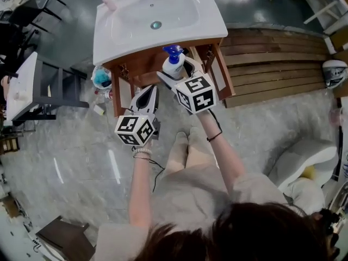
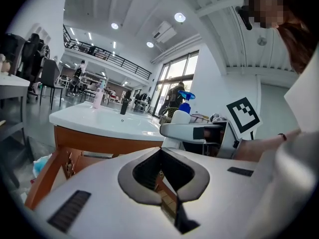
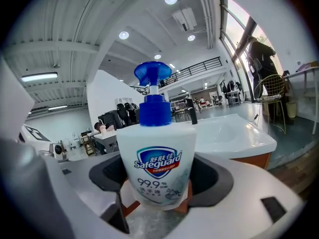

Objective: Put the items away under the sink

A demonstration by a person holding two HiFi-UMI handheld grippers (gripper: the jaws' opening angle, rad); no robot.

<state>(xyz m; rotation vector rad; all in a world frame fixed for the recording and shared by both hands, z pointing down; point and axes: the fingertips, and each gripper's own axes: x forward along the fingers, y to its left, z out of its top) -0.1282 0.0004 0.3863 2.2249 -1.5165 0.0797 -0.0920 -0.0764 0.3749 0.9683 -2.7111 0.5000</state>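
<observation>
Your right gripper (image 1: 179, 76) clamps a white hand-soap bottle (image 3: 158, 158) with a blue pump, held upright at the wooden cabinet (image 1: 142, 69) under the white sink (image 1: 111, 47); your left gripper (image 1: 145, 101), jaws together and empty, hovers just beside it

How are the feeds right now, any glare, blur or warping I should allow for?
Head view: even light, sharp, pale light streaks on the glossy floor. Left gripper view: heavy fisheye bend, black corners, the shut left gripper slightly soft. Right gripper view: same bend, yet the soap bottle in the right gripper reads crisp.
</observation>
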